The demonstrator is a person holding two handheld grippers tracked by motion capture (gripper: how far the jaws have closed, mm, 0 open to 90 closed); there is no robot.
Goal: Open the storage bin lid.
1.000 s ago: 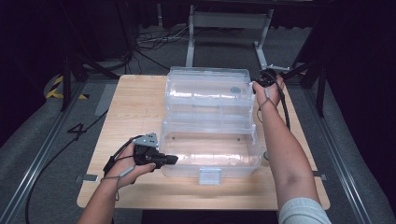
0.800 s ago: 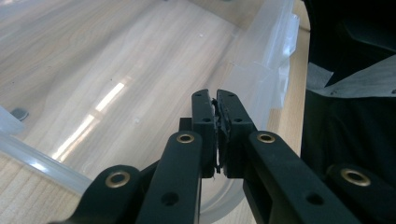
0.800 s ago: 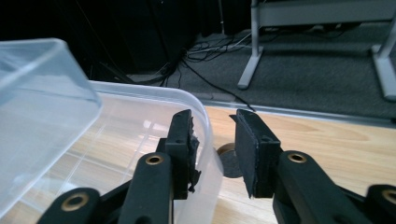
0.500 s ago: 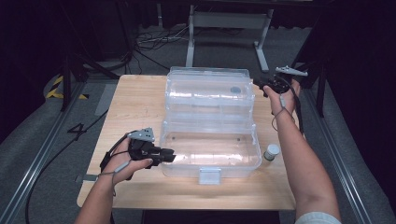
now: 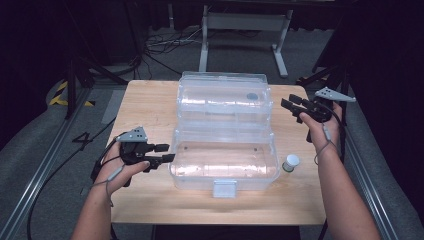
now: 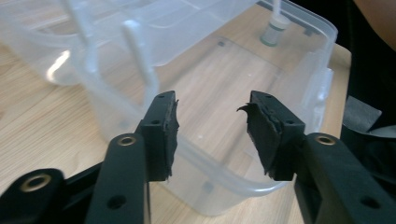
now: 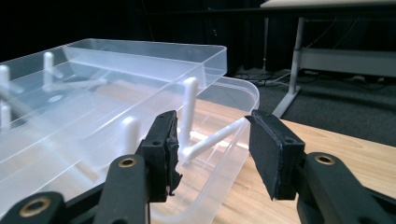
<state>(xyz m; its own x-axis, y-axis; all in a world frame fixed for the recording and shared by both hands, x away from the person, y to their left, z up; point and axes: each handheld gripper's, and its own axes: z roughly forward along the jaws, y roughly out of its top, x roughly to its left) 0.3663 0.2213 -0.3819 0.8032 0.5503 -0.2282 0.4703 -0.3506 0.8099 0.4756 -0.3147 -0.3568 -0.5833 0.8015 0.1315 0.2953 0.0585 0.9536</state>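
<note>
- High view: clear plastic box [image 5: 223, 135] lies open mid-table; left gripper [image 5: 162, 152] by its near-left corner, right gripper [image 5: 292, 102] off its far-right side, small bottle [image 5: 290, 162] beside the near-right corner.
- Left gripper view: jaws apart, empty, box wall [image 6: 205, 116] behind them.
- Right gripper view: jaws apart, empty, white hinge arms [image 7: 189, 114] inside the box.
</note>
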